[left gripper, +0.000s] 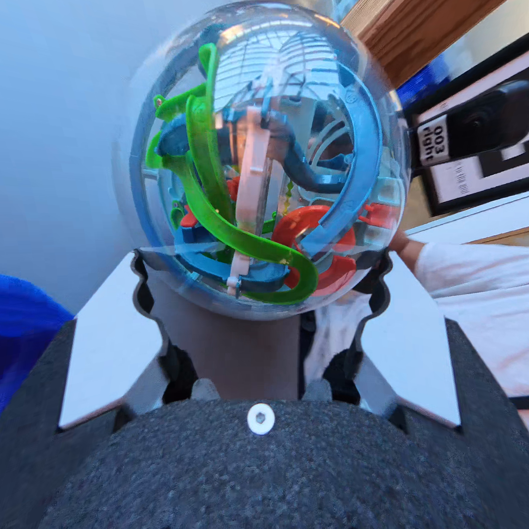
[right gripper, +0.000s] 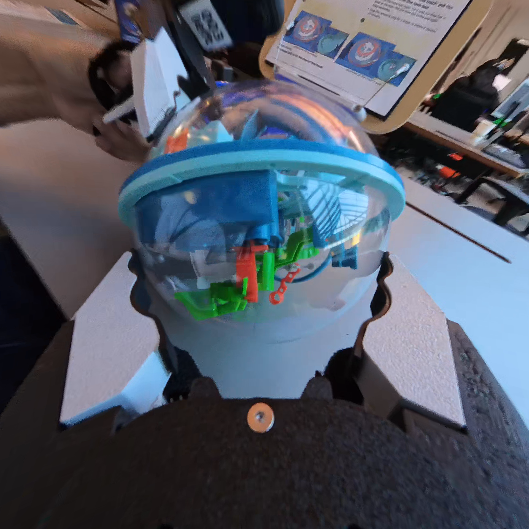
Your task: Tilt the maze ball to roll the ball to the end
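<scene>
The maze ball (left gripper: 263, 171) is a clear sphere with green, blue, red and pale pink tracks inside. My left gripper (left gripper: 260, 257) is shut on its lower half, a finger on each side. My right gripper (right gripper: 259, 262) is shut on the same maze ball (right gripper: 257, 214), whose blue ring runs level just above the fingers. The ball is held off the table between both grippers. The right gripper also shows in the left wrist view (left gripper: 472, 137), at the ball's far right. The left gripper shows in the right wrist view (right gripper: 160, 80), at the upper left. I cannot make out the small ball inside.
A white table (right gripper: 458, 272) lies under and to the right of the ball. A board with picture sheets (right gripper: 357, 43) stands behind it. A person (right gripper: 486, 77) is at the far right. A white sleeve (left gripper: 472, 286) and a wooden panel (left gripper: 415, 34) are at the right.
</scene>
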Available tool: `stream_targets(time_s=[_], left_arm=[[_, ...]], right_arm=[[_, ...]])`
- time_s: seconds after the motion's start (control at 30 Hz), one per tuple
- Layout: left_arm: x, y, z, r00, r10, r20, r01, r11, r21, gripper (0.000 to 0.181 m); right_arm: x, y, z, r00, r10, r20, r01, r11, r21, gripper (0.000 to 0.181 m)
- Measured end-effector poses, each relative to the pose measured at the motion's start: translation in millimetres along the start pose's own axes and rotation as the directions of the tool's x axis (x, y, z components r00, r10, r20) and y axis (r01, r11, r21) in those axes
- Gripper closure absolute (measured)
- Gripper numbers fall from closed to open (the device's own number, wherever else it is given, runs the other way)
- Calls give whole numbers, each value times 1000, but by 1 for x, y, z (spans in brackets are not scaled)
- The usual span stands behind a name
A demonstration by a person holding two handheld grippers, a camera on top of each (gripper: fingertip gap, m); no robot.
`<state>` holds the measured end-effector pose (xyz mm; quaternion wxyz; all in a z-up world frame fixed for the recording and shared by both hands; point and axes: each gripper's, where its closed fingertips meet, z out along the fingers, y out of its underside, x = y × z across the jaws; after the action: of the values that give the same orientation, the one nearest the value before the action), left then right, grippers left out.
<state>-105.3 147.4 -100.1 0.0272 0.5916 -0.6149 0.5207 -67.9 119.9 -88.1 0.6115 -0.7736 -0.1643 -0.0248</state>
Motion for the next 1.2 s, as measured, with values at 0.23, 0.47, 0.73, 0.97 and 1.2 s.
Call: stream_targets(time_s=[0.23,0.47,0.73,0.97,1.2], left_arm=[[29,38,11,993,-40,-114,42,999,12,33],[0,27,-23,801,512,309,-505,856,-111,22],[-21,0,-18,434,850,298,-749,524,-404,22],[-26,-10,-19,514,789,337,-721,610,-328,34],[-27,-15,-18,656,642,398,-658,744,-116,39]], right_arm=[[-21,-10,-26,986,61,157,-36,987,-159,27],[-9,-3,-8,942,159,296,-75,959,-274,29],[5,-10,11,925,172,338,-142,983,-112,28],[22,3,-17,951,170,259,-197,977,80,33],[12,21,13,971,172,166,-180,983,37,28]])
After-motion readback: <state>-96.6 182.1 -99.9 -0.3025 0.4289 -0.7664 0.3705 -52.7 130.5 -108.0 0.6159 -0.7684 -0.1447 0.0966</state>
